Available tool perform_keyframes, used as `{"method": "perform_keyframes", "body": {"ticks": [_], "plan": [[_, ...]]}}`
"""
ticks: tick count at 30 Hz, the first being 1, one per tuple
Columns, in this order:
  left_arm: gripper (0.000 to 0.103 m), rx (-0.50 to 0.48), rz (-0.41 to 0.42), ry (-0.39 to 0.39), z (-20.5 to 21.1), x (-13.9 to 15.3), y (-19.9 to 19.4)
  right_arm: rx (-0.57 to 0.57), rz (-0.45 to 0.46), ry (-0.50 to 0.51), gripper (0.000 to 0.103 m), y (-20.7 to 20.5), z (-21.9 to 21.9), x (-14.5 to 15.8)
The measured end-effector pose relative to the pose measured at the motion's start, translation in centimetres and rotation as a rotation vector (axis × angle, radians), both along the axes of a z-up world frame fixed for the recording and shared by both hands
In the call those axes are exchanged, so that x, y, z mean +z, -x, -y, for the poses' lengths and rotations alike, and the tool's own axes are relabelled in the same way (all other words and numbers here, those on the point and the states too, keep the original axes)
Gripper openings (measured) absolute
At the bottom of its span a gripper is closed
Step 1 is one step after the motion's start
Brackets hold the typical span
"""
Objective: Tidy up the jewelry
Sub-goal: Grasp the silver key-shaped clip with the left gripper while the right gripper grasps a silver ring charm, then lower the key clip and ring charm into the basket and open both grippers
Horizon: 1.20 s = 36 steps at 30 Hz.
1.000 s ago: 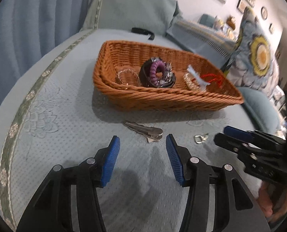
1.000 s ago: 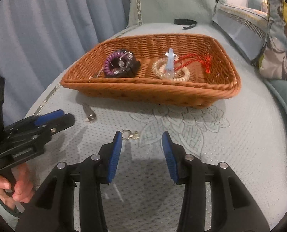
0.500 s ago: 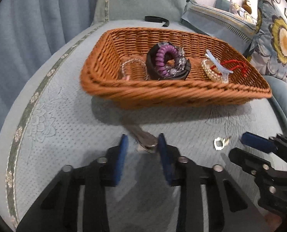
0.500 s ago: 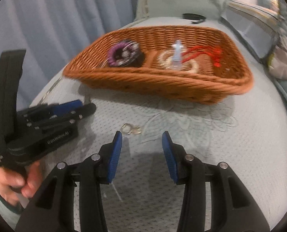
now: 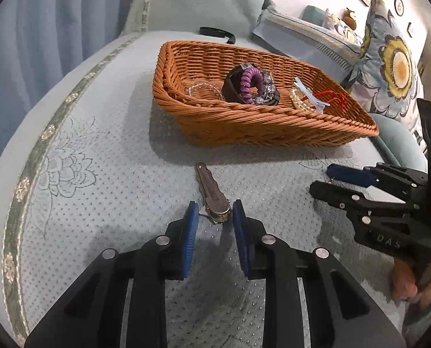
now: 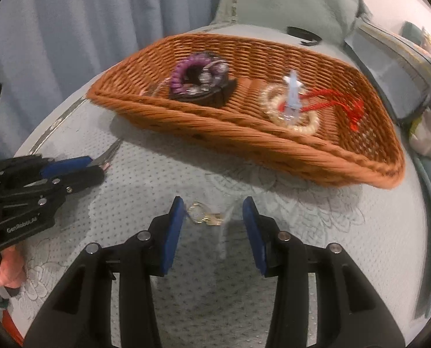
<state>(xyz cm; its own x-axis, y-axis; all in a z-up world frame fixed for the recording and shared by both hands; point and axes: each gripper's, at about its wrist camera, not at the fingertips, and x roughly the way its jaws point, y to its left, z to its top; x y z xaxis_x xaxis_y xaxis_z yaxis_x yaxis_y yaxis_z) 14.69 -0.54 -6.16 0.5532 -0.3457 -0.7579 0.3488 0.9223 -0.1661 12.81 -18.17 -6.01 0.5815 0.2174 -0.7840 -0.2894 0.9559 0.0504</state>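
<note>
The metal hair clip [image 5: 212, 194] lies on the bed, near end clamped in the left claw [image 5: 214, 217], long axis running away toward the basket [image 5: 244, 127]. The right claw [image 6: 212, 217] is closing around the small ring charm [image 6: 203, 216], not yet touching.

Soft indoor light, shadows under basket [image 5: 244, 127], fisheye-bent edges, right wrist view motion-blurred

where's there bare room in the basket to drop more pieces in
Bare weave runs along the basket's far wall and around its end by the red cord. Crowded: the near wall, where the purple coil, dark band and bead bracelet lie.
</note>
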Motion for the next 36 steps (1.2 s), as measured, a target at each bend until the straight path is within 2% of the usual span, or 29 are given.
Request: {"method": "perform_keyframes", "body": {"ticks": [2, 6, 10, 17, 20, 22, 25, 26, 33, 36], "plan": [[0.024, -0.002, 0.001, 0.000, 0.0, 0.0, 0.1, 0.061, 0.002, 0.002, 0.024, 1.1, -0.8, 0.0], [0.024, -0.011, -0.001, -0.002, -0.2, 0.0, 0.1, 0.100, 0.003, 0.005, 0.023, 2.8, -1.2, 0.0], [0.024, -0.013, -0.004, 0.002, -0.3, 0.0, 0.2, 0.028, 0.002, 0.009, 0.023, 2.4, -0.6, 0.0], [0.028, -0.015, 0.007, -0.017, 0.2, 0.1, 0.2, -0.028, 0.023, 0.066, 0.023, 2.2, -2.2, -0.3], [0.030, -0.021, 0.017, -0.039, 0.6, 0.1, 0.4, -0.033, 0.048, 0.101, 0.009, 2.6, -2.9, -0.3], [0.031, -0.022, 0.023, -0.055, 0.9, 0.1, 0.3, -0.038, 0.058, 0.114, 0.009, 2.6, -3.0, -0.3], [0.030, -0.022, 0.034, -0.076, 1.1, 0.0, 0.4, -0.031, 0.063, 0.093, 0.009, 2.9, -2.7, -0.1], [0.022, -0.013, 0.040, -0.090, 1.2, 0.0, 0.4, -0.026, 0.062, 0.085, 0.009, 3.0, -2.7, 0.0], [0.021, -0.042, 0.066, -0.094, 1.2, 0.6, 1.2, 0.009, 0.041, 0.000, 0.009, 3.9, -1.6, 1.2], [0.021, -0.054, 0.086, -0.058, 0.7, 1.6, 1.7, 0.014, 0.057, -0.028, 0.009, 4.2, -1.1, 2.5]]}}
